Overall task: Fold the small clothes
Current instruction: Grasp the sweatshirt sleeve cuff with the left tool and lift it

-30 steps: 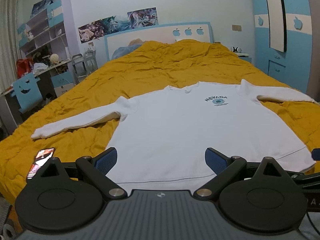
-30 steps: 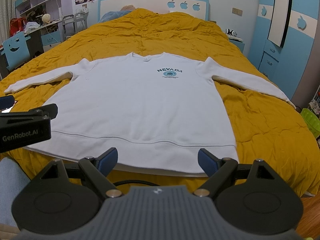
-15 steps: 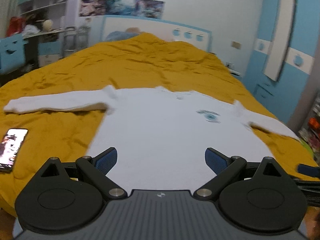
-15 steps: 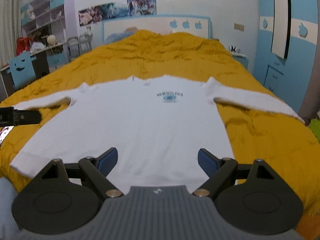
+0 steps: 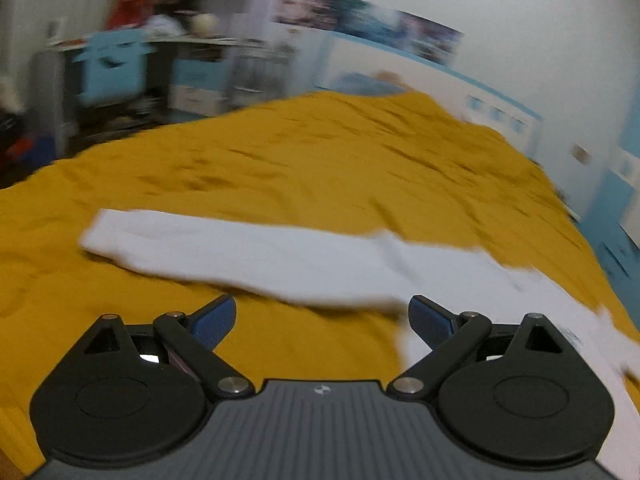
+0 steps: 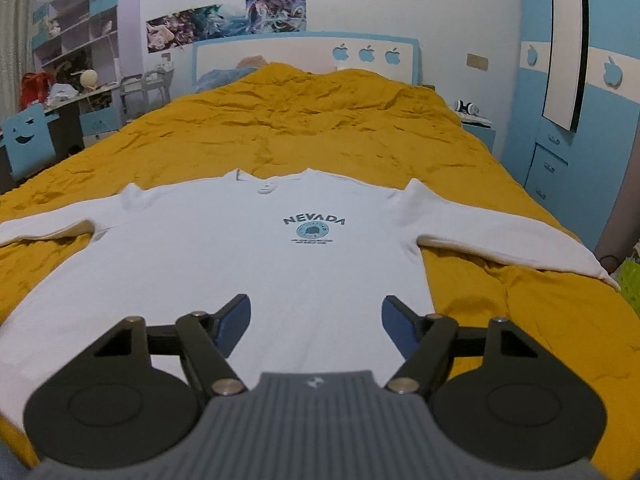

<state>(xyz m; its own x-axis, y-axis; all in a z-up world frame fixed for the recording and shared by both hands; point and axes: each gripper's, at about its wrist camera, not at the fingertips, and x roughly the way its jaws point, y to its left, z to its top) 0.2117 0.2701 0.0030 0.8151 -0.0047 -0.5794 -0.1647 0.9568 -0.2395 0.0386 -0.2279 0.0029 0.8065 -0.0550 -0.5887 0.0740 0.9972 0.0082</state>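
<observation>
A white sweatshirt (image 6: 240, 264) lies flat and face up on the yellow bedspread (image 6: 320, 136), sleeves spread to either side, the word NEVADA printed on its chest.

Your right gripper (image 6: 316, 322) hangs over the lower middle of the sweatshirt, pointing up its length toward the collar. Its jaws stand wide but are closing, with nothing pinched between them; the blue pads (image 6: 234, 326) hover above the cloth and the fabric beneath shows no lift. The printed chest sits straight ahead of the fingertips, and the right sleeve (image 6: 504, 240) stretches away ahead and to the right.

Your left gripper (image 5: 322, 318) is over bare bedspread beside the garment, jaws wide apart and empty. The left sleeve (image 5: 240, 256) lies crosswise just ahead of its fingertips, cuff to the far left, and the sweatshirt's body runs off past the right-hand finger. This view is blurred, so whether the fingers touch the bedding cannot be told.

Beyond both grippers, a headboard (image 6: 304, 52) with blue apple shapes closes off the far end of the bed.
</observation>
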